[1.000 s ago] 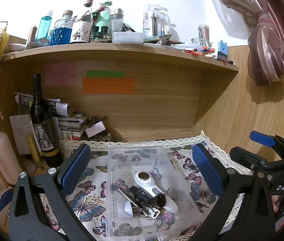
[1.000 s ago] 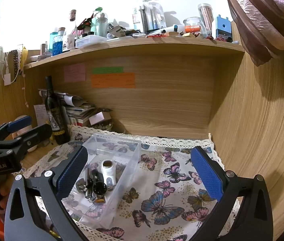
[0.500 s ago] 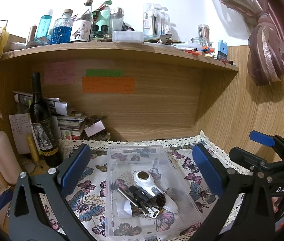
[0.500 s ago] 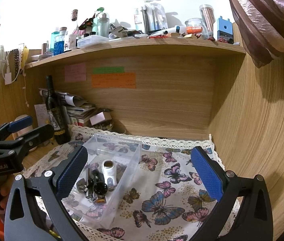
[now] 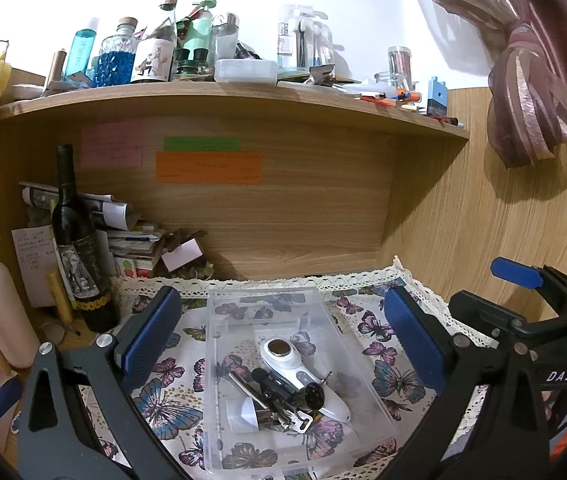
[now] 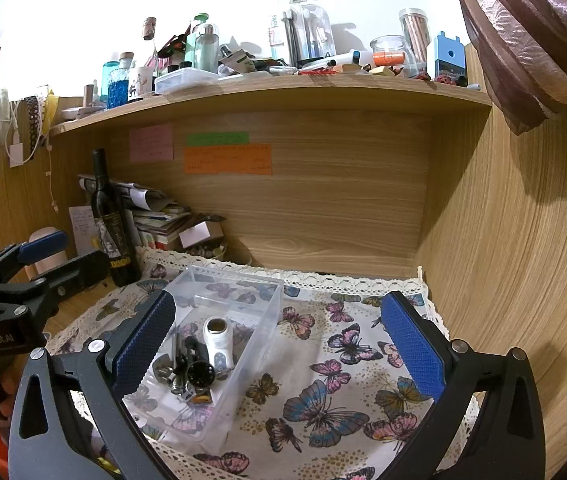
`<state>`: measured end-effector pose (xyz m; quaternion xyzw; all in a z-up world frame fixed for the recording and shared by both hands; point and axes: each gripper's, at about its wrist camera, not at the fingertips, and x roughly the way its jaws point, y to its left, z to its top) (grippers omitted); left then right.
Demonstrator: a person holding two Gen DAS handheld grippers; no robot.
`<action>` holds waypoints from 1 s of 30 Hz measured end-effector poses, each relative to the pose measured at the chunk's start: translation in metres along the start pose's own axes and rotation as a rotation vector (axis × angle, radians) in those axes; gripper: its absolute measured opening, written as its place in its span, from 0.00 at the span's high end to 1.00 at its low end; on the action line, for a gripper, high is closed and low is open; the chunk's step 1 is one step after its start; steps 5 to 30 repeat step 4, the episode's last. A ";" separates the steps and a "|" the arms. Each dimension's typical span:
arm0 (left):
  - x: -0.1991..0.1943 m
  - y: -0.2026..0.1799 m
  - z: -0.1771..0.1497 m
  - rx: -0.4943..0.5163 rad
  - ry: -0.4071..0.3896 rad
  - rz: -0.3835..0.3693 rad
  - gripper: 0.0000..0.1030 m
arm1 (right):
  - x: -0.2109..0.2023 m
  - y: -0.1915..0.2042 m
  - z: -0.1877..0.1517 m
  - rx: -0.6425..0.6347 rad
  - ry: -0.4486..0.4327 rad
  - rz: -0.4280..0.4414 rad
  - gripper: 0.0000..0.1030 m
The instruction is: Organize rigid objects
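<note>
Low in the left wrist view, the left gripper is spread wide and holds nothing. Its two blue pads sit on either side of the clear box. The right gripper is spread wide too, and it is empty. It looks down at the butterfly cloth in the lower middle of its view, with the box off to the lower left.

The small hard things are all inside the box. There is a white gadget with a round dark spot, a black tube lying across it, and some shiny metal bits near the front wall. I see no loose thing left on the cloth, so I think the sorting is nearly done.

What is left may be to move the box or tidy what is inside. To do that well, take the box by its side walls, not by the things in it. Squeeze softly, because thin clear plastic bends and slips. Keep it flat so nothing rolls out.

Farther back, in the left of the frame, a dark wine bottle stands close to the cloth. Stay away from it; it could tip. A pile of papers sits behind it, and the shelf above is crowded.
</note>
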<state>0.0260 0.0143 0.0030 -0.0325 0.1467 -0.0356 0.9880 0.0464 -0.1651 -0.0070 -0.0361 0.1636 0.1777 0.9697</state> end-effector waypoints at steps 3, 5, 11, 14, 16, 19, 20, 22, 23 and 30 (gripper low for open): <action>0.000 0.001 0.000 -0.005 0.004 -0.006 0.00 | 0.000 0.000 -0.001 0.000 0.003 -0.001 0.00; 0.001 0.001 0.000 -0.005 0.004 -0.007 0.00 | 0.001 0.001 -0.001 0.001 0.004 0.000 0.00; 0.001 0.001 0.000 -0.005 0.004 -0.007 0.00 | 0.001 0.001 -0.001 0.001 0.004 0.000 0.00; 0.001 0.001 0.000 -0.005 0.004 -0.007 0.00 | 0.001 0.001 -0.001 0.001 0.004 0.000 0.00; 0.001 0.001 0.000 -0.005 0.004 -0.007 0.00 | 0.001 0.001 -0.001 0.001 0.004 0.000 0.00; 0.001 0.001 0.000 -0.005 0.004 -0.007 0.00 | 0.001 0.001 -0.001 0.001 0.004 0.000 0.00; 0.001 0.001 0.000 -0.005 0.004 -0.007 0.00 | 0.001 0.001 -0.001 0.001 0.004 0.000 0.00; 0.001 0.001 0.000 -0.005 0.004 -0.007 0.00 | 0.001 0.001 -0.001 0.001 0.004 0.000 0.00; 0.001 0.001 0.000 -0.005 0.004 -0.007 0.00 | 0.001 0.001 -0.001 0.001 0.004 0.000 0.00; 0.001 0.001 0.000 -0.005 0.004 -0.007 0.00 | 0.001 0.001 -0.001 0.001 0.004 0.000 0.00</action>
